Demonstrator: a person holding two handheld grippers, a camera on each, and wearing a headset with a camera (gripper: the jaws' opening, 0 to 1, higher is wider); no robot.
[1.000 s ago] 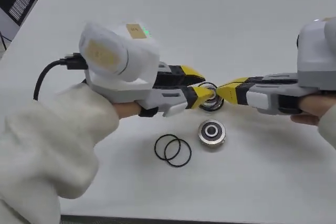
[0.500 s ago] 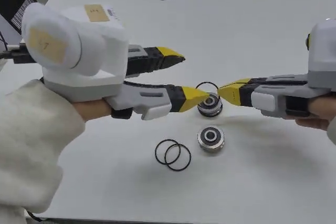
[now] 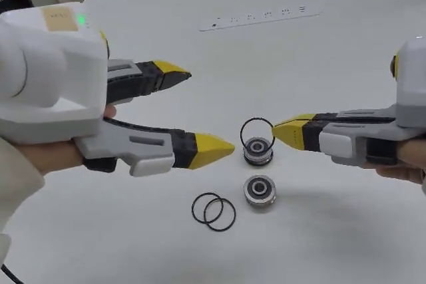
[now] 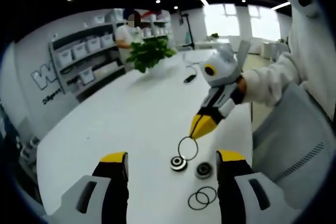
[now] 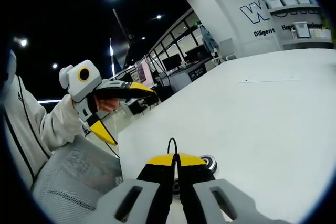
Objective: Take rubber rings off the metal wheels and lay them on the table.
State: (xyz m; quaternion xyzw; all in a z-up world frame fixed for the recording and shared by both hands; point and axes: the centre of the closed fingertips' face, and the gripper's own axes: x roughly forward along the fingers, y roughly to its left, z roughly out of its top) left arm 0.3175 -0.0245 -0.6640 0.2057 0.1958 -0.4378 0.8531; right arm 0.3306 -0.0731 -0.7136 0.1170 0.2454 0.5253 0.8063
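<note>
Fingers on the right gripper [image 3: 275, 131] are clamped on a rubber ring [image 3: 257, 129], with a metal wheel [image 3: 257, 151] just below their tips. The left gripper [image 3: 212, 110] is spread wide and empty. Next move, probably: lay it beside the two loose rings [image 3: 213, 211].

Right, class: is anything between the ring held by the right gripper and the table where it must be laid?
Partly. The ring hangs from the shut right gripper just above a wheel, so a straight drop would likely land on the wheel. The table beside it is bare.
</note>
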